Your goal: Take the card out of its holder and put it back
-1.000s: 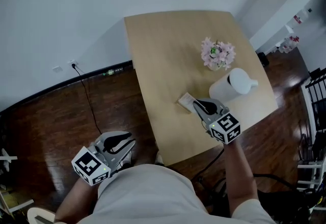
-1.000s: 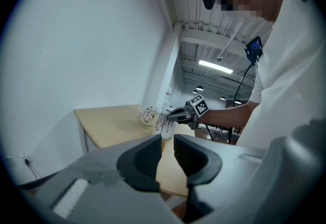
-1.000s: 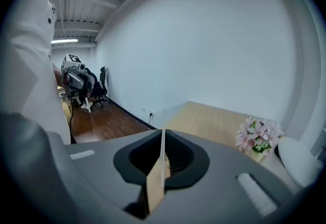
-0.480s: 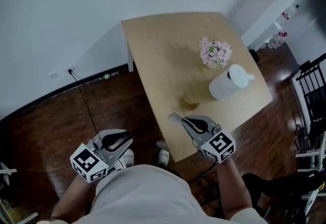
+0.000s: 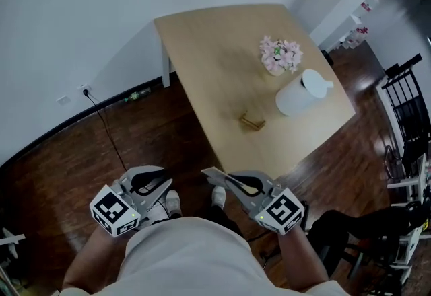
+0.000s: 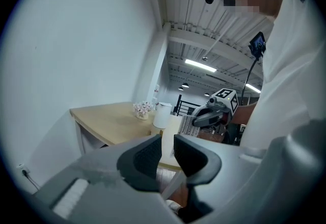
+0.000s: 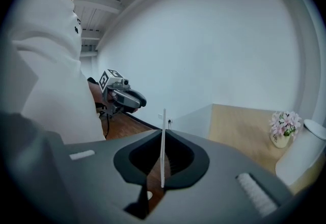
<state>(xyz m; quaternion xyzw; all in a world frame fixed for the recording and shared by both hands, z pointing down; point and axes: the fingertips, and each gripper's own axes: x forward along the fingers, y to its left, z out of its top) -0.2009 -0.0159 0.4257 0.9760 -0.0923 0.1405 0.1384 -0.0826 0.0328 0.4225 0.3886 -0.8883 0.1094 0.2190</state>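
The white card (image 5: 213,173) is pinched edge-on in my right gripper (image 5: 226,179), which hangs off the table's near edge, close to my body. Seen along the right gripper (image 7: 162,183), the card (image 7: 163,141) stands upright between the shut jaws. The small wooden holder (image 5: 252,122) lies on the light wood table (image 5: 202,52), apart from the card. My left gripper (image 5: 172,186) hovers over the floor left of the right one; its jaws (image 6: 168,142) stand a narrow gap apart with nothing between them. It looks across at the right gripper (image 6: 213,114) and the card (image 6: 189,125).
A white jug (image 5: 302,93) and a vase of pink flowers (image 5: 280,56) stand on the table beyond the holder. Dark wood floor lies under both grippers, and my shoes (image 5: 172,202) show there. A cable runs along the wall (image 5: 108,126). Black metal racks (image 5: 407,120) stand at right.
My right gripper has drawn back from the holder on the table toward my body, carrying the card past the table's edge. The left gripper shifted slightly.
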